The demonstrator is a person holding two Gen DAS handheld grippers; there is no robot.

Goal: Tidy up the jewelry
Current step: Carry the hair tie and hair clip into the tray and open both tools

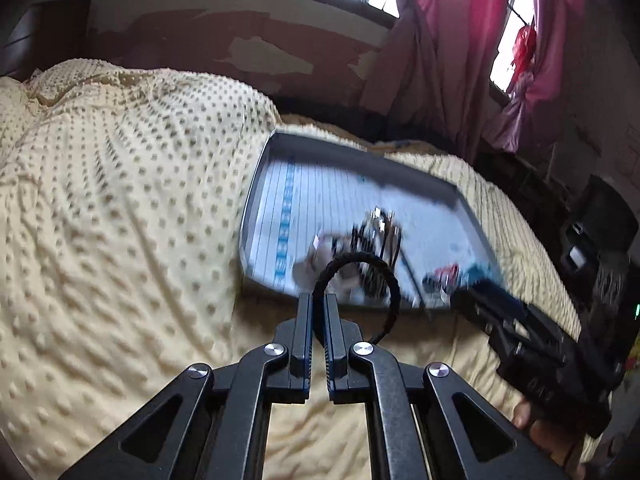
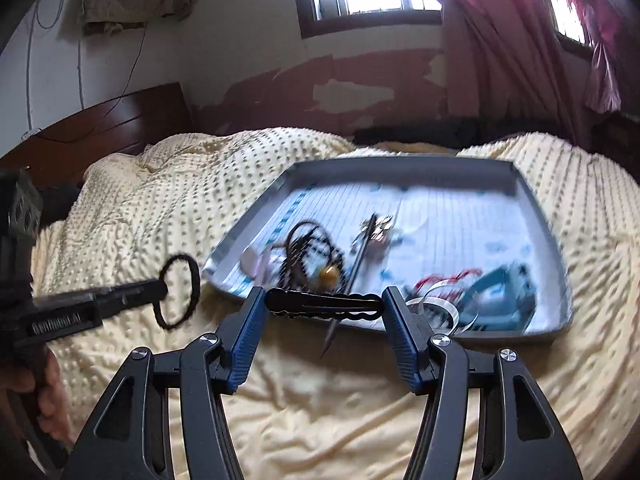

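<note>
My left gripper (image 1: 319, 300) is shut on a black braided bracelet (image 1: 394, 288), which loops up from between its fingers. It hangs above the bed, left of a grey tray (image 1: 248, 216). In the right wrist view the same bracelet (image 2: 196, 276) shows in the left gripper (image 2: 162, 290). My right gripper (image 2: 325, 298) stands wide, with a black scalloped hair clip (image 2: 304, 300) clamped end to end between its fingertips, over the front rim of the tray (image 2: 400, 164). A tangle of dark cords (image 2: 308, 248), a gold bead (image 2: 330, 276) and a thin pin (image 2: 356, 264) lie in the tray.
The tray sits on a cream dotted bedspread (image 2: 160, 184) and also holds red cord (image 2: 440, 278), a white band (image 2: 440, 306) and a teal item (image 2: 500, 292). A dark wooden headboard (image 2: 100, 128) is at the left. A pink curtain (image 2: 500, 40) hangs behind.
</note>
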